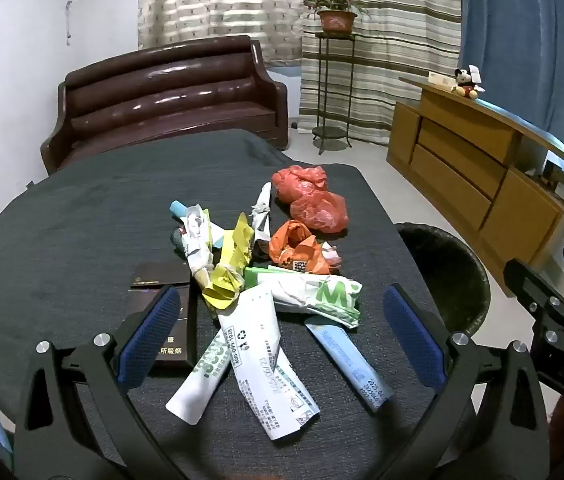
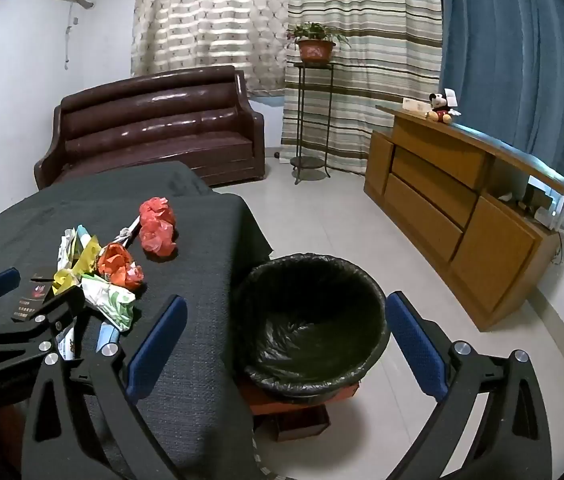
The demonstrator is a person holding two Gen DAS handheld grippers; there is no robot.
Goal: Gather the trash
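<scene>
A heap of trash lies on the dark tablecloth (image 1: 62, 220): a red plastic bag (image 1: 313, 200), an orange bag (image 1: 297, 248), a yellow wrapper (image 1: 230, 268), a green-and-white wrapper (image 1: 317, 296), a white printed tube (image 1: 266, 360), a light blue packet (image 1: 349, 360) and a dark box (image 1: 174, 320). My left gripper (image 1: 282, 332) hangs open just above the near end of the heap, holding nothing. My right gripper (image 2: 285, 336) is open over the table's right edge, with the black-lined bin (image 2: 309, 320) seen between its fingers. In the right wrist view the left gripper (image 2: 30, 292) is at the left edge.
The bin (image 1: 445, 272) stands on a low red stool (image 2: 301, 412) at the table's right side. Beyond are a brown leather sofa (image 1: 170, 96), a plant stand (image 1: 331, 80) and a wooden cabinet (image 1: 477, 172) along the right wall. Tiled floor (image 2: 341, 216) lies between them.
</scene>
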